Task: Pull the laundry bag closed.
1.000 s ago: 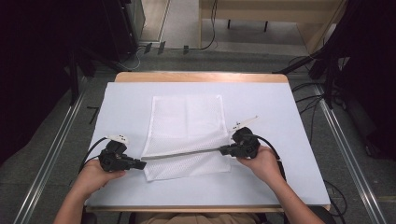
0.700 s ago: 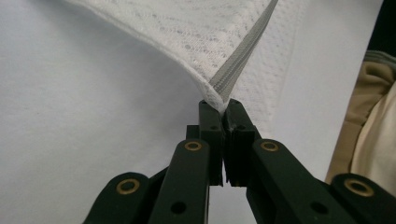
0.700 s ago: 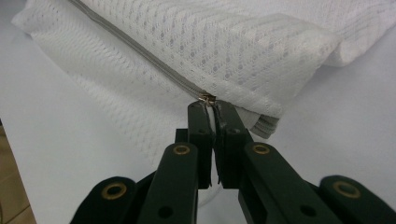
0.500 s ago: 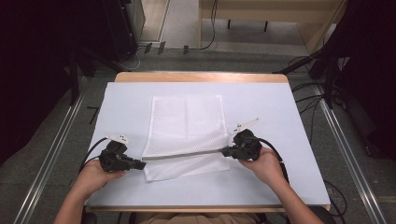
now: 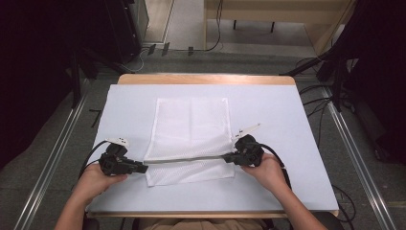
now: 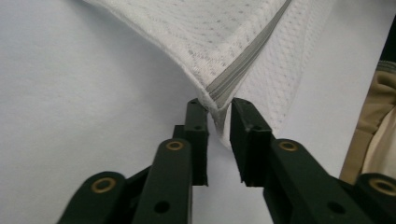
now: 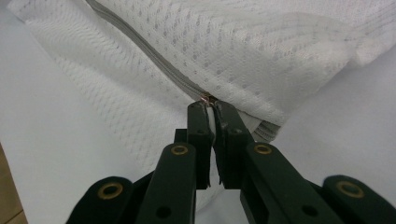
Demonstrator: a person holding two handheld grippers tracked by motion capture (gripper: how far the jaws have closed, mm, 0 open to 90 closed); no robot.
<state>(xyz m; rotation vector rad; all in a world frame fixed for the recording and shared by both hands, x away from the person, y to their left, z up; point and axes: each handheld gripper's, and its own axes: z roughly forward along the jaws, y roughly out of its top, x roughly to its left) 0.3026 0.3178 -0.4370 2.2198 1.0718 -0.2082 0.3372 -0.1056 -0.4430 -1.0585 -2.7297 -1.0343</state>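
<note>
A white mesh bag (image 5: 191, 127) lies flat on the table's white cover (image 5: 287, 120), its near part folded over along a grey zipper (image 5: 186, 159) pulled taut between my two grippers. My left gripper (image 5: 143, 167) is at the zipper's left end. Its jaws have just been opening, and the bag's corner (image 6: 215, 95) sits in the gap between the left gripper (image 6: 218, 109) pads without being pressed. My right gripper (image 5: 229, 156) is at the right end. In the right gripper view the gripper (image 7: 211, 109) is shut on the bag's edge by the zipper's copper end (image 7: 206, 98).
The wooden table edge (image 5: 206, 79) runs along the far side. Metal rails (image 5: 52, 158) flank the table on the floor, and cables (image 5: 325, 103) lie beyond the right side. The person's hands (image 5: 268, 172) hold the grippers near the front edge.
</note>
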